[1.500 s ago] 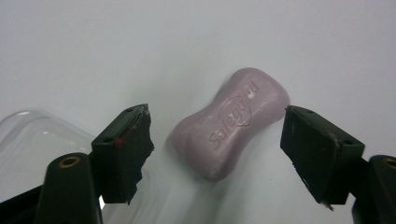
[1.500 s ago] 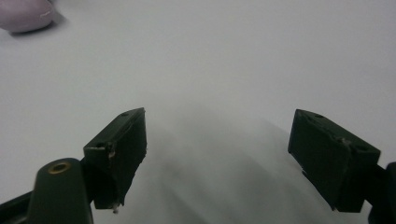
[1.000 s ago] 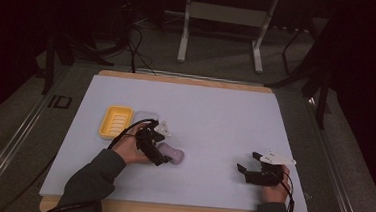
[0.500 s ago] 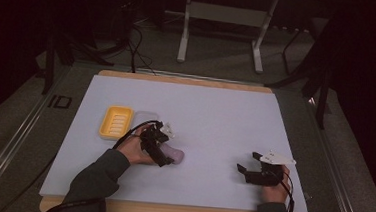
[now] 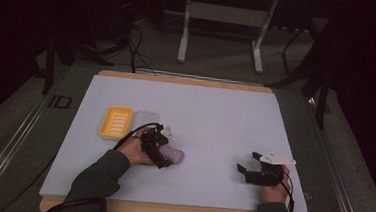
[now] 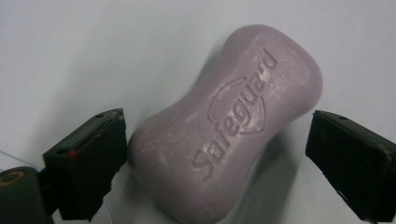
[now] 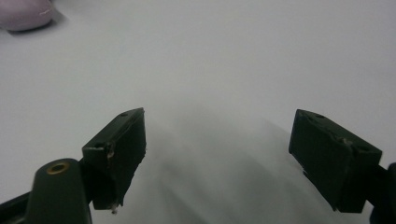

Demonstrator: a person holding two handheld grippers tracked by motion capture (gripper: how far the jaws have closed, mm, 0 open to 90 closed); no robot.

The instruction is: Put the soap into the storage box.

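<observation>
Your left gripper [image 5: 161, 157] sits over the lilac soap bar [image 5: 171, 155], left of centre on the pale sheet [image 5: 215, 118], nearer your side than the far one. In the left gripper view the soap bar [image 6: 224, 126] lies flat, stamped face up, set slantwise between the two black jaws. The jaws have just been closing a little but stand wide: the pad [image 6: 93, 163] at that view's left is right at the bar's lower end, contact too close to call; the other pad [image 6: 350, 163] stands clear of it, bare sheet showing in the gap. No grip on the bar yet.

Just beyond your left hand [image 5: 135, 151] is the yellow soap dish [image 5: 115, 122], near the sheet's left side, with a faint clear lid or tray [image 5: 145, 119] beside it; what that is, you cannot tell from here. The dish is near the bar but apart from it.

Your right gripper [image 5: 246, 173] rests low near the front right of the sheet, well apart from the soap. In the right gripper view its jaws gape wide with nothing between them, only bare sheet; the soap shows as a lilac edge [image 7: 23, 14] in the top left corner.

Open room: the whole far half and the middle of the sheet lie bare. The wooden table edge [image 5: 188, 79] borders the sheet at the far side.
</observation>
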